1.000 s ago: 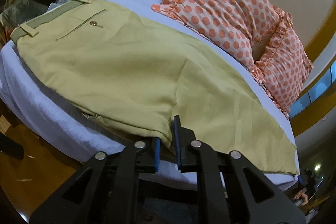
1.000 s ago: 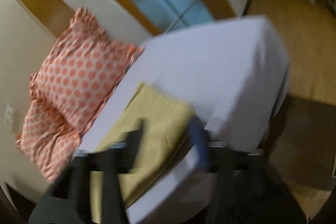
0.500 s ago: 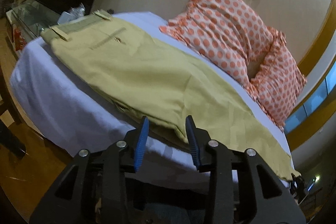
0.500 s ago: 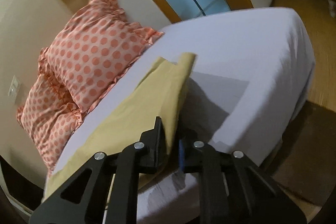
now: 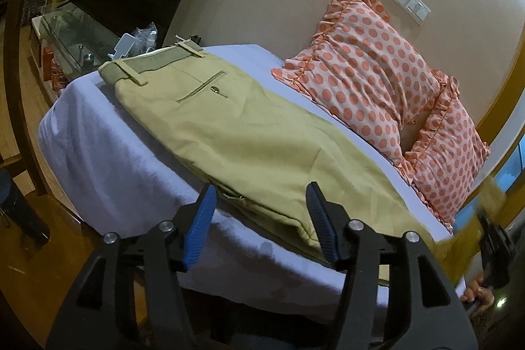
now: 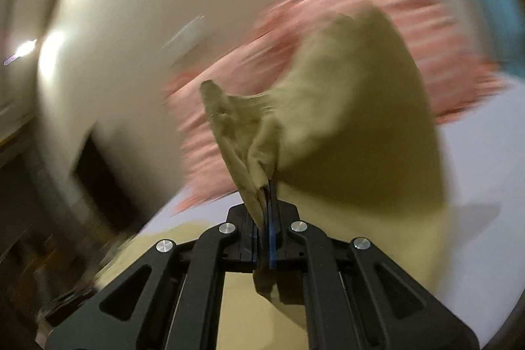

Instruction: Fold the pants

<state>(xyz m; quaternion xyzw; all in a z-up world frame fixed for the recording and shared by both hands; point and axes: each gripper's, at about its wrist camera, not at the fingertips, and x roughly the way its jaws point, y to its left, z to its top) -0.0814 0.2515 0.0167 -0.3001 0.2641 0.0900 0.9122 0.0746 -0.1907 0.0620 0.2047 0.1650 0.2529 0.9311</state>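
The big bed (image 5: pixel 108 159) with its white sheet fills most of the left view. The tan pants (image 5: pixel 249 133) lie flat across it, with the waistband up at the far corner and the legs running down toward the near right side. Two pink spotted pillows (image 5: pixel 370 81) lean on the wall behind the pants.

The left gripper (image 5: pixel 261 220) is near the edge of the bed, just in front of the pants. Its blue fingers (image 5: pixel 200 225) are spread wide and hold nothing. Half a second ago they were closer together, and a second ago they were squeezed on the edge of the pants, so it has let go and pulled back a little.

The right gripper (image 6: pixel 267 202) is pressed together on the end of a pant leg (image 6: pixel 344 107). The cloth is bunched up and lifted off the bed, standing above the fingers. Half a second ago that leg end was low, near the sheet. Now it is up high, and the right view is very blurry. In the left view the lifted leg end shows at the far right edge.
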